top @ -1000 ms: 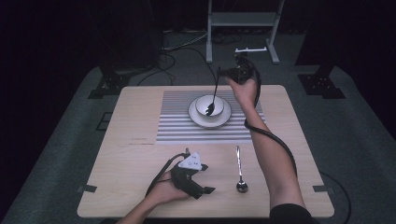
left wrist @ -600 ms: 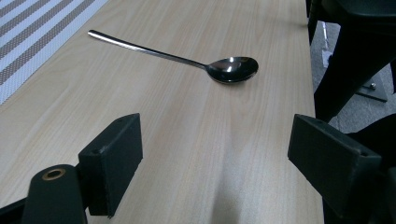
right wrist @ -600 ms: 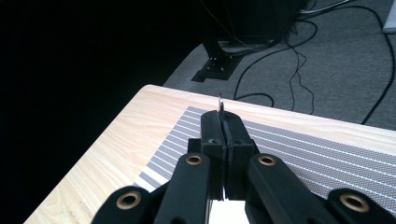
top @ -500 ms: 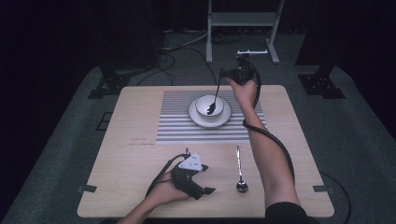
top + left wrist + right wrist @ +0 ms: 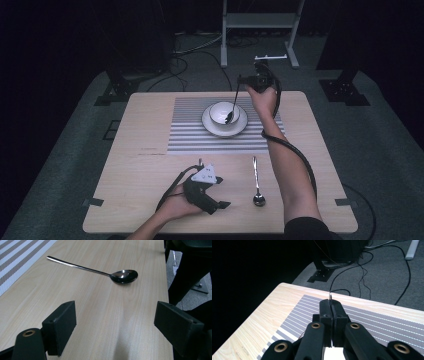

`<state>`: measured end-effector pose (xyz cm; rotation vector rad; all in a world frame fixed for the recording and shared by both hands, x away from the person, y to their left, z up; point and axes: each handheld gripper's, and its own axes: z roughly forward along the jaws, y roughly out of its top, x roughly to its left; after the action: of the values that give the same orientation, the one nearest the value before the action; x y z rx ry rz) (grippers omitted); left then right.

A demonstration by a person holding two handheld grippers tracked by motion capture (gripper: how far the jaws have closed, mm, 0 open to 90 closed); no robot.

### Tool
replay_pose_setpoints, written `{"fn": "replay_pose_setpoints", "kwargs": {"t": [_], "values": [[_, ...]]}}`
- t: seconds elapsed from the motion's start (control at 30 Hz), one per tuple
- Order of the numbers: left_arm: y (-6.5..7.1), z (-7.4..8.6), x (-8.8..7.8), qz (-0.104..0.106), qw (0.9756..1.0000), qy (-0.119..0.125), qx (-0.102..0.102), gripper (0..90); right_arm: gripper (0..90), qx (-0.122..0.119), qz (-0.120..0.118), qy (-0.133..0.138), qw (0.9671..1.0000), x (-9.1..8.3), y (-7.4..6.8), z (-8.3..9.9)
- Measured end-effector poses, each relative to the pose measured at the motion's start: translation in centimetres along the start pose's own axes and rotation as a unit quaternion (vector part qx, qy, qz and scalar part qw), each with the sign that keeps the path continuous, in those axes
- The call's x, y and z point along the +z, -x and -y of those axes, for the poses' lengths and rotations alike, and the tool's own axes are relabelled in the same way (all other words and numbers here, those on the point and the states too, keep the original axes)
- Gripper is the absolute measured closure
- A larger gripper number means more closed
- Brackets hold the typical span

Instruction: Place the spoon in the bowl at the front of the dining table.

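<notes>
Item: place setting, in progress, on a pale wooden desk (image 5: 150,170) with a striped placemat (image 5: 190,130).

Step in hand, as judged: a spoon is being lowered into the bowl. The right tongs (image 5: 248,81) are clamped tight on the top of a dark spoon (image 5: 233,106), whose handle slants down so that its bowl end sits inside the white bowl (image 5: 223,112). The bowl stands on a white plate (image 5: 210,125) at the middle of the placemat. In the right gripper view the jaws meet flush, with a sliver of metal (image 5: 330,295) showing above their tips.

Next move, as judged: ease the jaws apart so that the spoon rests against the rim, then lift clear without tipping the bowl.

Second item: a silver spoon (image 5: 256,182) lies flat on the bare desk near the front edge, handle pointing toward the placemat.

Pose: the right forearm reaches far across the desk past the plate, hand raised above the bowl's far side. The left hand rests low near the front edge, its left tongs (image 5: 218,204) standing wide and empty, aimed along the desk at the silver spoon (image 5: 123,276), well short of it.
</notes>
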<state>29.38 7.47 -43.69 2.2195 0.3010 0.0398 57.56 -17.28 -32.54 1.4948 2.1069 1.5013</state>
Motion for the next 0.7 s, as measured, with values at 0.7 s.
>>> {"fn": "replay_pose_setpoints", "kwargs": {"t": [0.7], "values": [[0.0,0.1,-0.1,-0.001,1.0000,0.000,-0.004,16.9,87.8,-0.010,0.007,-0.058,0.9982,0.4,1.1,1.6]]}}
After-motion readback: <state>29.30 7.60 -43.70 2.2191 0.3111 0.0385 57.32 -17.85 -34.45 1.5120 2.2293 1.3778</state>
